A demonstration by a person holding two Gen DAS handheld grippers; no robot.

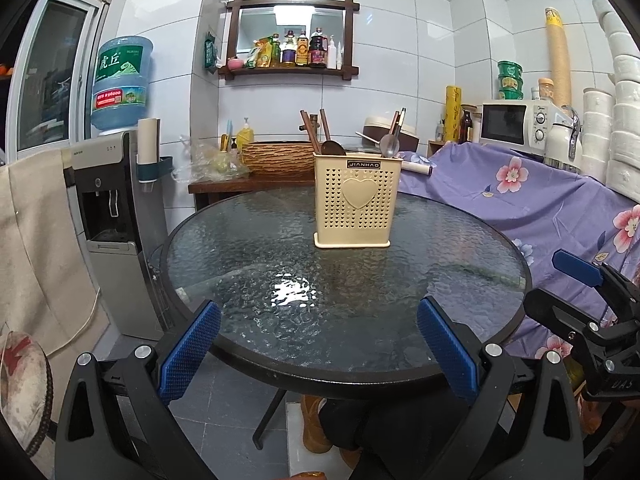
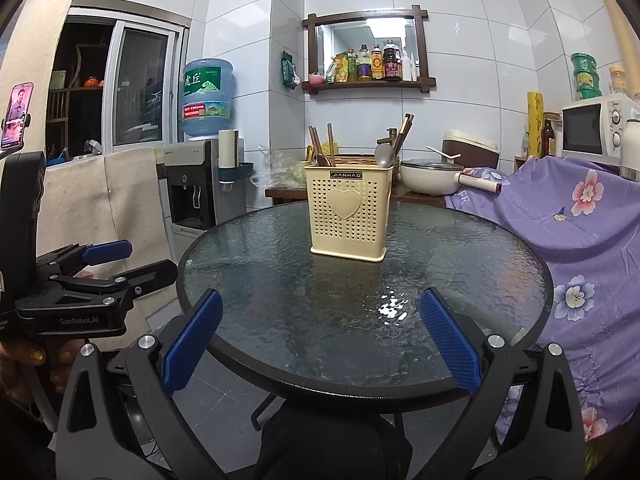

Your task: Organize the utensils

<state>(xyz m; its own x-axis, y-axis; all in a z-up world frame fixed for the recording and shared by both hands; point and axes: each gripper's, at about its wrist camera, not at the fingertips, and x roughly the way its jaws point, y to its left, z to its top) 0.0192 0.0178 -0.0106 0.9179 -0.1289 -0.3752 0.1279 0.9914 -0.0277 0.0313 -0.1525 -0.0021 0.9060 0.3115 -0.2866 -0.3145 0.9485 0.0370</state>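
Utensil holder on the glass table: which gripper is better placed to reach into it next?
Marginally the right. Both the left gripper and the right gripper are open, empty and back at the table's near edge. The utensil holder sits near centre in the right wrist view, and off to the right in the left's.

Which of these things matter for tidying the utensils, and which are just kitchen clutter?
For the job:
- beige holder
- metal spoon
- wooden spoon
- chopsticks
- left claw and right claw, both open

Just lying about:
- water dispenser
- microwave
- sauce bottles
- floral cloth
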